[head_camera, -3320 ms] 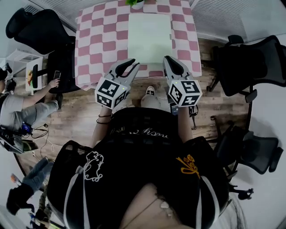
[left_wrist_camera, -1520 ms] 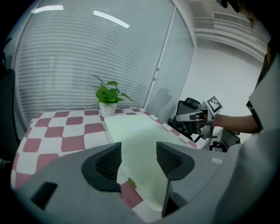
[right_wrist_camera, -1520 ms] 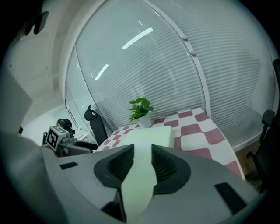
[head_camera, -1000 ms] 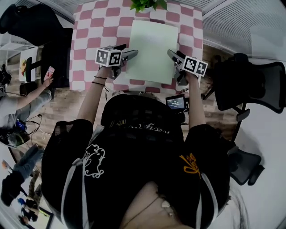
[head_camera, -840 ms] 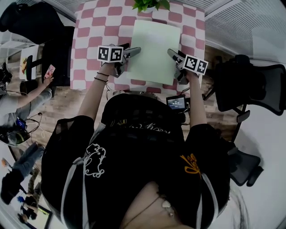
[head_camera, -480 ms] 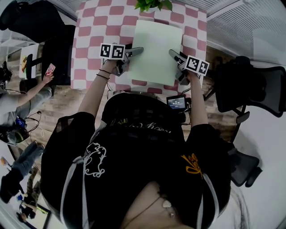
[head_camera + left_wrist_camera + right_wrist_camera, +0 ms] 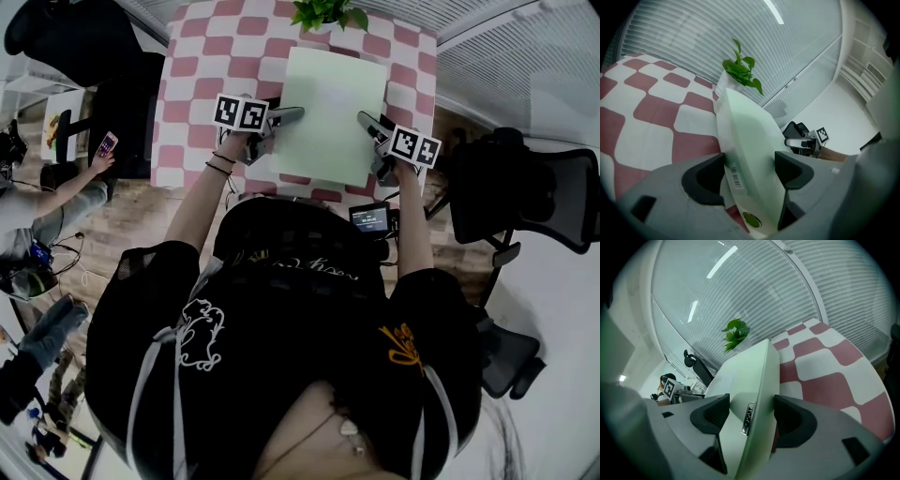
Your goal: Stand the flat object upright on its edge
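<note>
I'm seeing bright, even room light with soft shadows. A strip light point(image 7: 772, 11) flares overhead. Both gripper views bow the blinds point(image 7: 843, 291) and go black at the corners. In my head view the board point(image 7: 330, 112) looks washed out.

we note a pink-checked table point(image 7: 202, 66), wood floor point(image 7: 141, 216), black office chairs point(image 7: 534, 187) either side, slatted blinds point(image 7: 684, 37), potted plant point(image 7: 328, 13) at far edge

Both arms are reaching forward; the left gripper point(image 7: 286, 114) and right gripper point(image 7: 366, 120) are clamping opposite edges of the flat object point(image 7: 330, 112), jaws pointing inward.
</note>
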Demonstrator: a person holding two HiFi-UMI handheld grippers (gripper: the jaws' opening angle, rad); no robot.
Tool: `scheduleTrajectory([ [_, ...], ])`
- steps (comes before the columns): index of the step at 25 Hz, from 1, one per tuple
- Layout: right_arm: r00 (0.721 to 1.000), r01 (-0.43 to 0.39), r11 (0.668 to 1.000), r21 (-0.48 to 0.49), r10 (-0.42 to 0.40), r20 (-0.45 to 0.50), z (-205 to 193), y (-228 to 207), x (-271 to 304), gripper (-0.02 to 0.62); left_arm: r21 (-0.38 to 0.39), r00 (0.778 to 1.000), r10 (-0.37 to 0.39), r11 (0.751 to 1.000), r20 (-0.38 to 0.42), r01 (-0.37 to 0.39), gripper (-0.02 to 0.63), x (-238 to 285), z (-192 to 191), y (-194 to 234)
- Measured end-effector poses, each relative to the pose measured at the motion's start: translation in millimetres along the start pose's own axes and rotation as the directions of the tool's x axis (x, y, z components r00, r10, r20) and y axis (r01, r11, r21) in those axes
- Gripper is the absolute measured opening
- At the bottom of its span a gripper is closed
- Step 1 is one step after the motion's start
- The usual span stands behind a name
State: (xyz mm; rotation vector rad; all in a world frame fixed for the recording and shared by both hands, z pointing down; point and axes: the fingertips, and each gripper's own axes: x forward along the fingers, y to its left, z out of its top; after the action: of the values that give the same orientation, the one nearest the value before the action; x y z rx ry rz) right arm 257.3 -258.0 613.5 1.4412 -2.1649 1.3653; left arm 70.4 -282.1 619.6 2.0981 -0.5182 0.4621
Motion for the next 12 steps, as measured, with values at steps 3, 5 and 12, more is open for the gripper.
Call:
scheduleTrajectory([
  [3, 1.000, -0.006, 0.999, -0.054, 0.007, 0.021, 8, 12, -6, 0.281, 0.053, 0.999, 0.015, 0.998, 0.036, -0.017, 0.342, -10, 7, -6],
  [5, 0.999, -0.007, 0.995, -0.098, 0.011, 0.042, 15, 21, -11, 0.281, 0.090, 0.998, 0.033, 0.995, 0.057, -0.038, 0.341, -18, 12, -10],
  [12, 0.991, -0.002, 0.965, -0.262, 0.037, 0.128, 47, 62, -31, 0.281, 0.256, 0.988, 0.078, 0.961, 0.130, -0.110, 0.337, -47, 39, -34],
])
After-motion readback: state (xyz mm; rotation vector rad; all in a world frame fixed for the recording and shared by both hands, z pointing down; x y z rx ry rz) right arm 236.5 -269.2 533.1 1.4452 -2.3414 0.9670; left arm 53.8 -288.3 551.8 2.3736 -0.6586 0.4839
